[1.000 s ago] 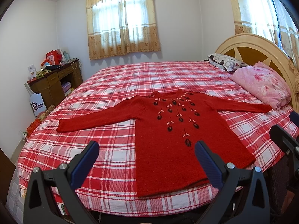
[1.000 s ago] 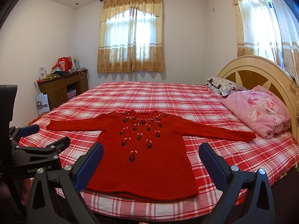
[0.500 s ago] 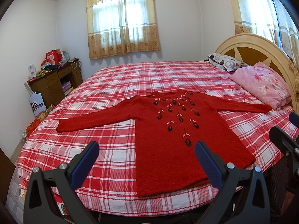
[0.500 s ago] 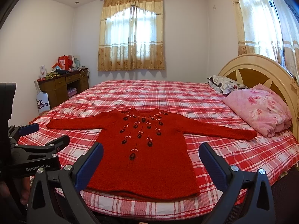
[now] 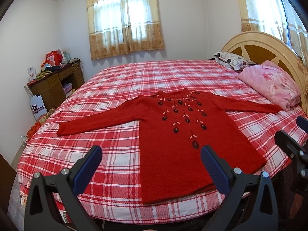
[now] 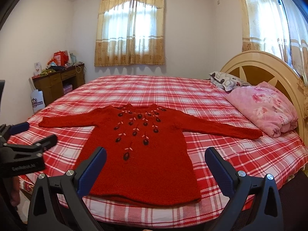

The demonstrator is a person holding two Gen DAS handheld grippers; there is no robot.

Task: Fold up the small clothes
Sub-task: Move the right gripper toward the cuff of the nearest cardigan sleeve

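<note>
A small red knitted sweater with dark embroidered flowers lies flat and face up on the red-and-white checked bed, both sleeves spread out sideways, hem at the near edge. My left gripper hovers open before the hem's left part, nothing between its blue pads. My right gripper is open too, held above the hem's right part, touching nothing. Each gripper shows at the other view's edge: the right one, the left one.
A pink floral quilt and a patterned pillow lie by the round wooden headboard on the right. A cluttered wooden desk and a white paper bag stand at the left wall.
The right wrist view has tilted up slightly and crept a little toward the bed. The left gripper and the sweater have not moved.
</note>
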